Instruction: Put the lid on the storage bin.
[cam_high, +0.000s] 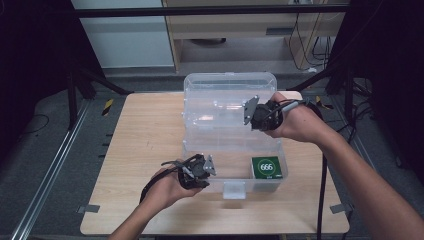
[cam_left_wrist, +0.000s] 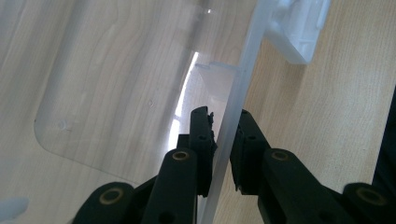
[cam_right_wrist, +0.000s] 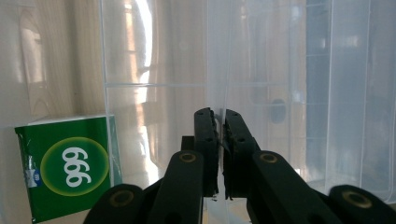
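Observation:
A clear plastic storage box (cam_high: 227, 146) stands on the wooden table with its lid (cam_high: 220, 95) tipped up at the back. A green packet marked 666 (cam_high: 267, 167) (cam_right_wrist: 70, 165) lies in the box's front right corner. My left gripper (cam_high: 206, 172) (cam_left_wrist: 223, 114) is shut on the box's front wall (cam_left_wrist: 243, 70), one jaw inside and one outside, left of the white latch (cam_left_wrist: 299, 28). My right gripper (cam_high: 255, 117) (cam_right_wrist: 220, 112) reaches into the box from the right, shut on a thin clear divider sheet (cam_right_wrist: 217, 56) that stands edge-on between its jaws.
The table (cam_high: 145, 135) has bare wood left of the box and along the front edge. Black frame legs (cam_high: 75, 90) and floor rails flank it. A wooden cabinet (cam_high: 240, 30) with cables stands behind.

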